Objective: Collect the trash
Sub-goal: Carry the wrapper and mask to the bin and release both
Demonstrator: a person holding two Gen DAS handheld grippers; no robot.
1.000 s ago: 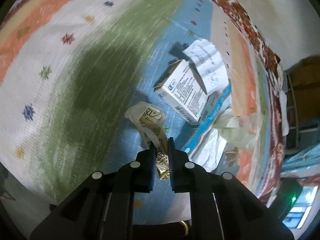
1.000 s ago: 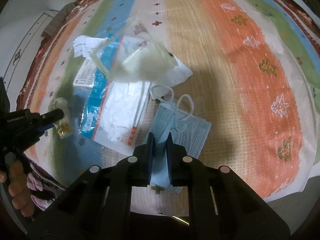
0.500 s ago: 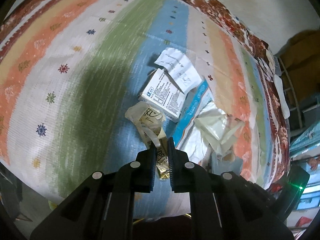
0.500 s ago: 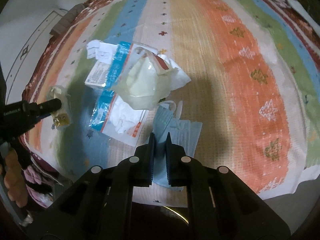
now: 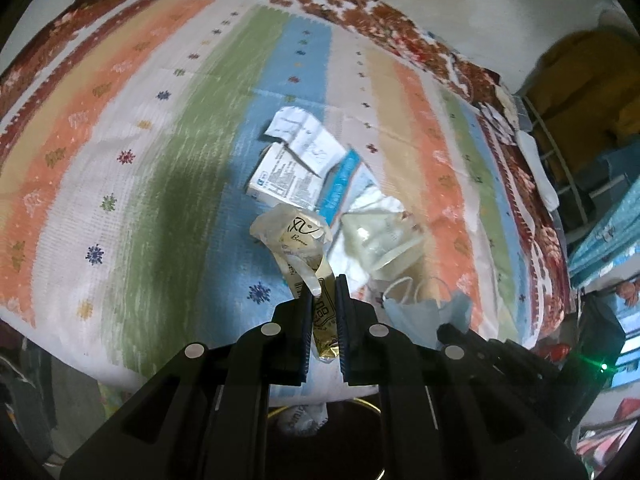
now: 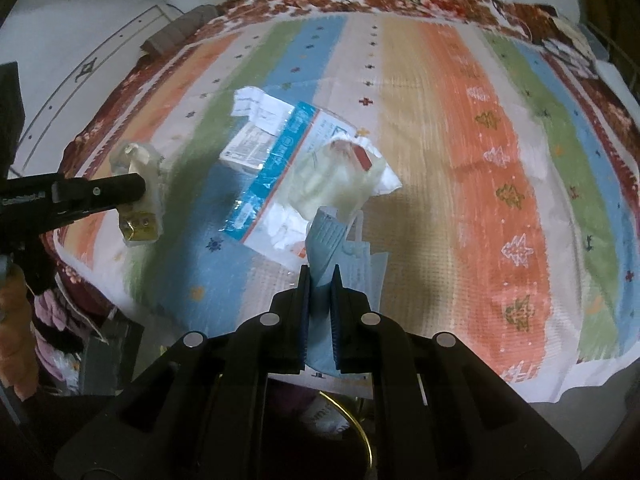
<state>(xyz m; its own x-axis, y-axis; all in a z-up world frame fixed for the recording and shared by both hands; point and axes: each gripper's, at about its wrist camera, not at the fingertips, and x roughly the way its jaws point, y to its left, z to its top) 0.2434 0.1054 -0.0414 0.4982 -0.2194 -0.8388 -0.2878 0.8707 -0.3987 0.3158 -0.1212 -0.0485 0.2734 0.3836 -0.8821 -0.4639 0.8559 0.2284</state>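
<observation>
Both grippers have lifted higher off the striped blanket [image 6: 460, 128]. Left gripper [image 5: 323, 300] pinches a shiny wrapper [image 5: 296, 236]; right gripper [image 6: 319, 284] pinches a blue mask [image 6: 332, 240].

Both the left gripper [image 5: 324, 312] and right gripper [image 6: 320, 300] have jaws clamped nearly closed, side by side.

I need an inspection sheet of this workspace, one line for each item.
Surface: striped blanket on a bed.
Job's things: gold-and-white wrapper in left gripper; blue face mask in right gripper; on the blanket a small box, folded leaflet, blue-edged plastic bag, clear bag.
Clutter: nothing seen.
Grippers: both shut on trash.
Cables: nothing seen.
Surroundings: gold-rimmed bin below; shelves beside the bed.
</observation>
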